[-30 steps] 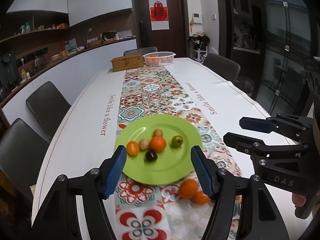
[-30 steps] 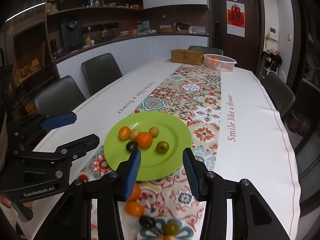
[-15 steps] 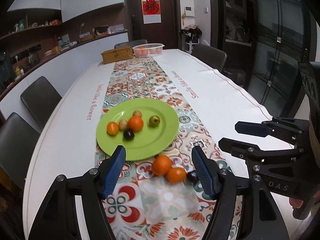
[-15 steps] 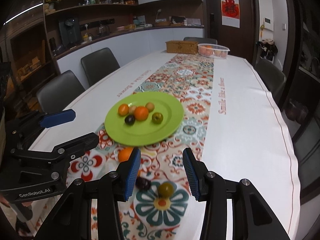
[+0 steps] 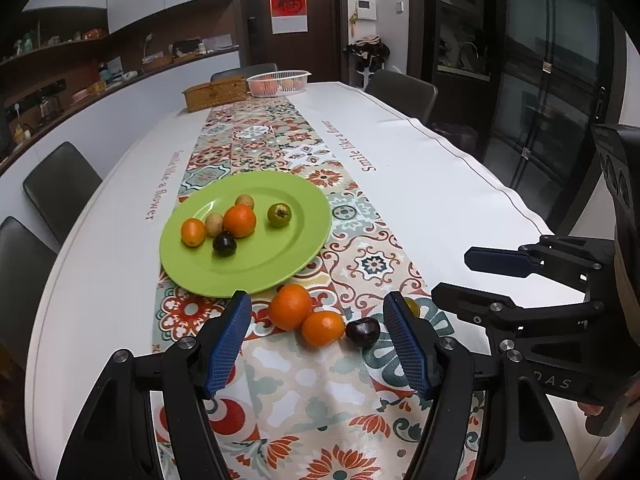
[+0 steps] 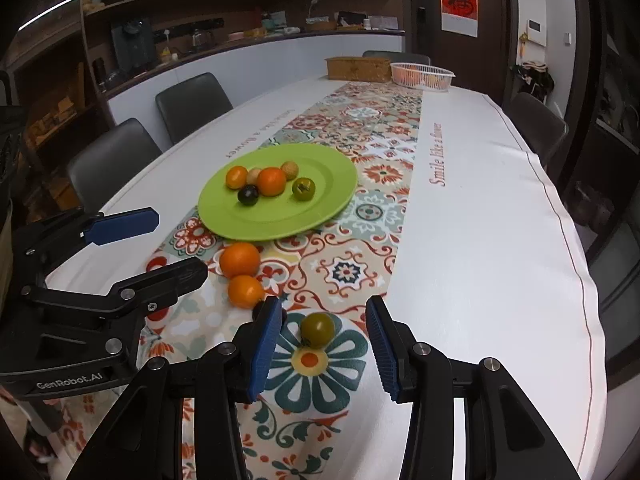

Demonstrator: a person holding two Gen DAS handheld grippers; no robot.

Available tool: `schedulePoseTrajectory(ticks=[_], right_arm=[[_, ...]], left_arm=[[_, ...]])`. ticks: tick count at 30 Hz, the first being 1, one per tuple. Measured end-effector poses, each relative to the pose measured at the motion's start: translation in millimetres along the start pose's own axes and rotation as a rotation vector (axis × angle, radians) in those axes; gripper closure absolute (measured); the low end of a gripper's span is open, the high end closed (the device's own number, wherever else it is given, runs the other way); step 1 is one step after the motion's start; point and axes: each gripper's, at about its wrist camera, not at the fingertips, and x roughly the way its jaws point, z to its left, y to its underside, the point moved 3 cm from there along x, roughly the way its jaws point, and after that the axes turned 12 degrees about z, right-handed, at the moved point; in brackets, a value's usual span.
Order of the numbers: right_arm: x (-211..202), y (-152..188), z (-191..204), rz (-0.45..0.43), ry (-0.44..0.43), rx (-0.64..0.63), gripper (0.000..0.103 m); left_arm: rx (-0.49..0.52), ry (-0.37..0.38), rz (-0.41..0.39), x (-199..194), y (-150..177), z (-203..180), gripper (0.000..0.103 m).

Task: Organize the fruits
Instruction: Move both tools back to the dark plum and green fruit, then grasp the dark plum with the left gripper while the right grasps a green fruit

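In the left wrist view, the left gripper [image 5: 318,340] fills the bottom of the frame with its jaws spread wide and nothing between them. Just beyond its blue pads, at lower centre, lie a big orange [image 5: 290,306], a smaller orange [image 5: 323,328] touching it, and a dark plum [image 5: 362,332] just right of that. A green tomato [image 5: 412,306] peeks out behind the right pad, mostly hidden.

Above them, centre left, sits the green plate [image 5: 280,258] on the patterned runner [image 5: 304,384]. The plate holds six fruits: a large orange [image 5: 239,221], a small orange [image 5: 193,232], a dark fruit [image 5: 224,243], two tan ones [image 5: 214,224] [image 5: 245,201] and a green one [image 5: 279,215] set apart to the right.

In the right wrist view, the right gripper [image 6: 322,344] is at bottom centre, jaws released and holding nothing. The green tomato [image 6: 317,329] lies on the runner between the pads, touching neither. The two oranges [image 6: 239,259] [image 6: 245,291] lie left of centre; the plum is hidden behind the left pad. The plate [image 6: 320,204] is in mid frame.

A white basket [image 6: 422,76] and a brown box [image 6: 358,69] stand at the far end of the table [image 6: 480,240], upper right of that frame.
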Motion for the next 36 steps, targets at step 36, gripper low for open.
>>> schedulePoseTrajectory(ticks=[36], right_arm=[[50,10,9,0.118,0.015,-0.048,0.058]], left_arm=[[0.0,0.097,0.088,55,31,11,0.036]])
